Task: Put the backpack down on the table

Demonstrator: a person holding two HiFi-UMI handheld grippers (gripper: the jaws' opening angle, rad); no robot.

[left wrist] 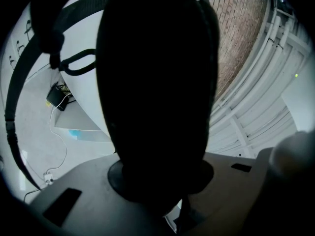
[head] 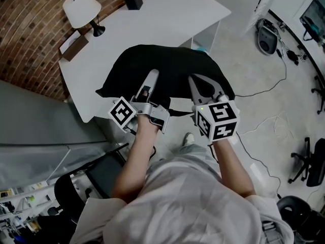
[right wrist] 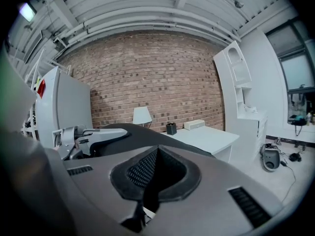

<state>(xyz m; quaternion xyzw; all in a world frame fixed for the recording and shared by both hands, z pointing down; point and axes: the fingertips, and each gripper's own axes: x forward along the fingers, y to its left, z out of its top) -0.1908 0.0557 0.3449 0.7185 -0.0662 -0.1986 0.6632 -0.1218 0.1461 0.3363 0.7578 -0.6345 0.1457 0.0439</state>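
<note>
Your left tool (head: pixel 152 77) was pinching a thick fold of the black fabric backpack (head: pixel 167 67), which filled the whole gap between its jaws in the left gripper view. Your right tool (head: pixel 201 83) was pressed together on a pleat of the bag's black mesh (right wrist: pixel 147 168). Between the two, the backpack sat at the centre of the head view, overlapping the near edge of the white counter (head: pixel 152 27). Its black straps (left wrist: pixel 19 77) hung loose at the upper left of the left gripper view, with floor showing behind them, so I judge the bag was in the air and not yet resting.

That puts you in the carrying step, close to the set-down. Next you would need to bring the bag fully over the counter top, lower it until its weight rests there, and only then spread both tools.

Whether the backpack held anything could not be told. A small black open-topped pot (head: pixel 133 0) stood at the top of the head view, right of the white-shaded lamp (head: pixel 81 6); its contents were too small to make out.
</note>
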